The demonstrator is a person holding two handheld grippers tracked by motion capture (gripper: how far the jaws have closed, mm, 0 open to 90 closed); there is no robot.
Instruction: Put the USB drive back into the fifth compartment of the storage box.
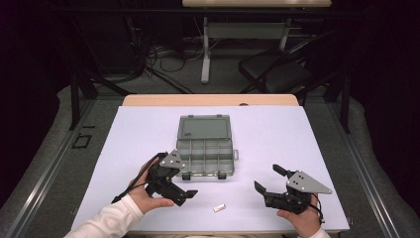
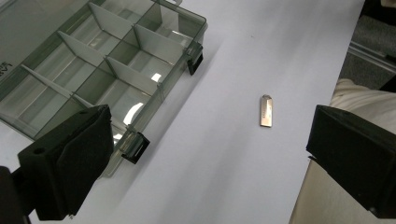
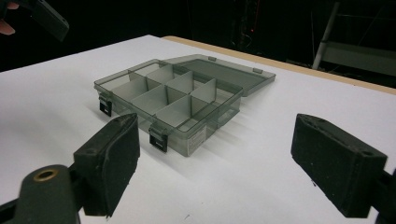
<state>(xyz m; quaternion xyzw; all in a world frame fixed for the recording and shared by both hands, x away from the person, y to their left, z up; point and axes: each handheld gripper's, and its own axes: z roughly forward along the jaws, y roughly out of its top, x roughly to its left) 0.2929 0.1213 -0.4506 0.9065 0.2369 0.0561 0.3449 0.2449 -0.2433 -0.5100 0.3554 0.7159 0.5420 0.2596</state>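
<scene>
While both grippers hover low over the white table [image 1: 277, 129], nothing is held. Left gripper [image 1: 182, 184] sits lower left of centre in the high view, jaws spread wide apart and empty, just beside the near left corner of the box [image 1: 205, 148]. Right gripper [image 1: 267, 179] is at lower right of the frame, jaws also wide apart and empty, well apart from the box.

Small metal USB stick [image 1: 219, 208] lies flat on the table near the bottom centre of the high view, between the two grippers and closer to the front edge than the box. In the left gripper view the stick [image 2: 265, 111] shows right of centre, in the gap between the jaws (not touched by either).

Grey see-through box is at frame centre in the high view, lid [image 1: 204, 127] folded back flat toward the far side, dividers making several compartments; what I can see of them looks empty. Two black latches [image 2: 135, 147] hang on its near wall. In the right gripper view the box [image 3: 173, 105] sits upper centre, beyond the jaws.
</scene>
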